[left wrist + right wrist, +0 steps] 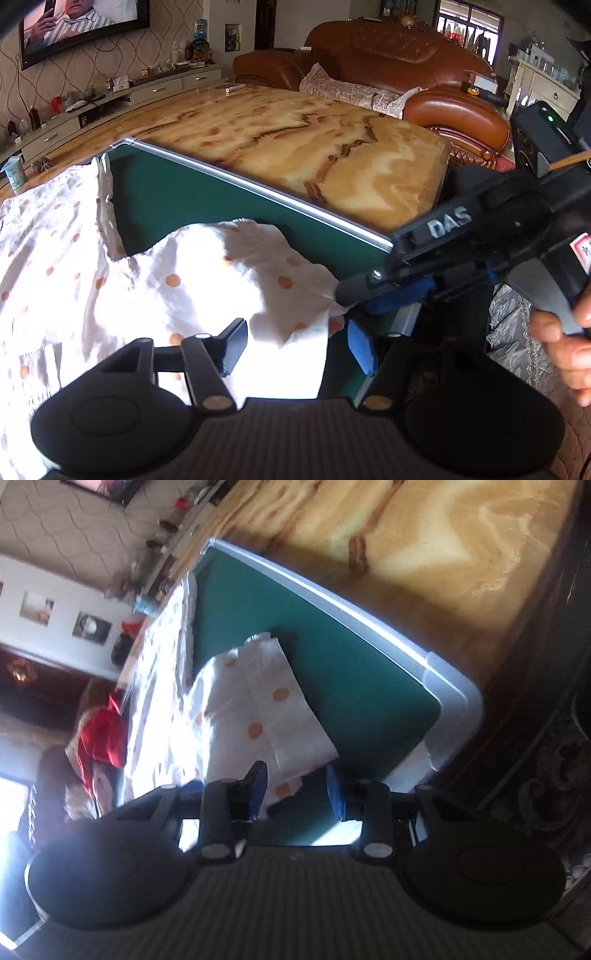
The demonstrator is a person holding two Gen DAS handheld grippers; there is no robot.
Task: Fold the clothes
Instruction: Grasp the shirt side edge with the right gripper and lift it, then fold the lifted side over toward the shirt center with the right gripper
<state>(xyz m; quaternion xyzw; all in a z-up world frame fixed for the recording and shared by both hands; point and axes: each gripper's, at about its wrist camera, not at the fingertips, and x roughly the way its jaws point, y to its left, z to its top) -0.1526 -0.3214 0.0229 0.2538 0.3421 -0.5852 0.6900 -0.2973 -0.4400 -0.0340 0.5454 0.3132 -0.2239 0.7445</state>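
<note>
While the white garment with orange dots (110, 280) lies spread over the green worktop (177, 199), I read its nearest corner as the thing to go for. My left hand-held gripper (295, 347) stands spread, and that near corner of cloth runs up between its blue pads (360, 349) without either pad pressing on it, so nothing is pinched there. My right hand-held gripper (373, 291) comes in from the right and sits just beyond, at the same corner; from its own camera the right hand-held gripper (297, 790) is also parted, with a folded flap of the garment (273, 720) lying between its pads but loose. From this corner the cloth's long run stretches away to the far left, toward the far edge of the worktop's pale rim (258, 188). Both hands sit at this one corner, the left a touch nearer me. Beyond lie the marbled surface (295, 136) and the brown sofa (399, 55).
</note>
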